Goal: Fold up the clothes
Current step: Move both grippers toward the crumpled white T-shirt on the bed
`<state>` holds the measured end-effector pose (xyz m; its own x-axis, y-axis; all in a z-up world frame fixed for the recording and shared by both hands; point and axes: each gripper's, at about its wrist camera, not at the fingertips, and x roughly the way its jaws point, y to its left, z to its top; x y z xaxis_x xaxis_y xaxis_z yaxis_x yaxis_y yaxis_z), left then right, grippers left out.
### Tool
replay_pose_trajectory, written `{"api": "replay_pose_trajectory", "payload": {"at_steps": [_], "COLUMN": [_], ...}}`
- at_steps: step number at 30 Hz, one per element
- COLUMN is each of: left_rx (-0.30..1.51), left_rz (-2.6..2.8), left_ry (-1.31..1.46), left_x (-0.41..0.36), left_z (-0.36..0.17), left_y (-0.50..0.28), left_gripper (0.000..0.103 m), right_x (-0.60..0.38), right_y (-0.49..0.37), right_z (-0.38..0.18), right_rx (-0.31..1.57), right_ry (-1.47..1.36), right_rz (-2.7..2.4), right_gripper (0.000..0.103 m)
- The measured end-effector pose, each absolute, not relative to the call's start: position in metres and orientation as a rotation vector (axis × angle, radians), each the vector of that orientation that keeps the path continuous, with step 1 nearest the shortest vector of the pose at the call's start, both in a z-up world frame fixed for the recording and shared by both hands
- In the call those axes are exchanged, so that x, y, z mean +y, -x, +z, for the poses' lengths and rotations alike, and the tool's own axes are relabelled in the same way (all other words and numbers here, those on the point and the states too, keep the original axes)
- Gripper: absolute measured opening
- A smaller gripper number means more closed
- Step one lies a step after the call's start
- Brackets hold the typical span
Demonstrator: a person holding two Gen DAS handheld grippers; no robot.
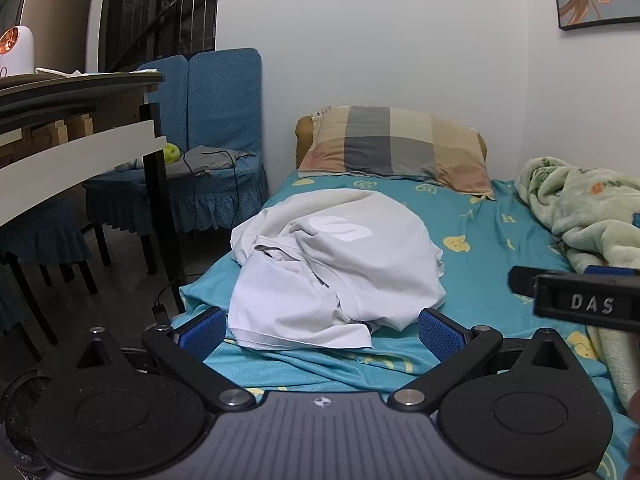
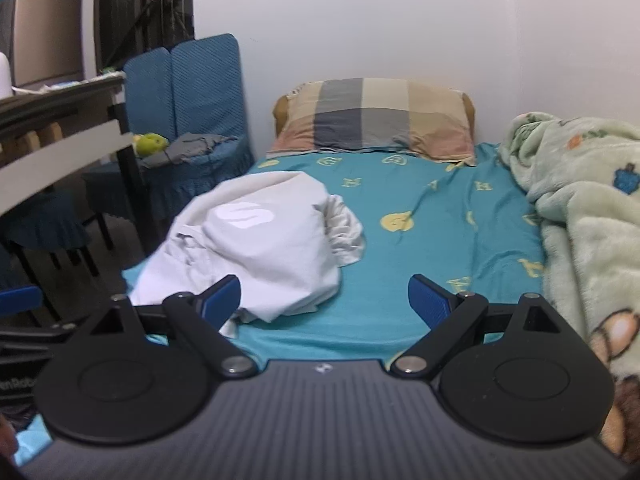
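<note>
A crumpled white garment [image 1: 336, 264] with a pale logo lies heaped on the teal bed sheet [image 1: 480, 240], near the bed's left edge. My left gripper [image 1: 322, 330] hovers open just in front of it, its blue pads on either side of the nearest hem, nothing held. In the right wrist view the same garment [image 2: 264, 248] sits ahead and to the left. My right gripper [image 2: 326, 302] is open over bare teal sheet [image 2: 420, 232], its left pad [image 2: 222, 300] close to the garment's near fold. The right gripper's black body [image 1: 580, 296] shows at the right of the left wrist view.
A plaid pillow [image 1: 396, 144] lies at the head of the bed against the wall. A pale green fleece blanket [image 2: 584, 208] is bunched along the right side. Left of the bed stand blue-covered chairs [image 1: 216, 128] and a table [image 1: 76, 120] with a dark leg.
</note>
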<state>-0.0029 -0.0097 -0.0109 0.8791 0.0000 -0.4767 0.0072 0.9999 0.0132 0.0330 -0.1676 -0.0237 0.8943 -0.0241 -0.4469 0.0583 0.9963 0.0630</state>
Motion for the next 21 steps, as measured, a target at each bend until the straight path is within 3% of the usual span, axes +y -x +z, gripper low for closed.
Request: {"api": "replay_pose_trajectory", "payload": {"at_steps": [21], "left_rx": [0.560], "left_rz": [0.028], "left_ry": [-0.023], "left_x": [-0.013], "left_z": [-0.016], "left_y": [-0.022], "left_gripper": [0.103], "right_x": [-0.199], "right_y": [-0.031], "right_z": [-0.002], "right_rx": [0.516], "right_ry": [-0.185], "right_rz": [0.068], "right_gripper": [0.092]}}
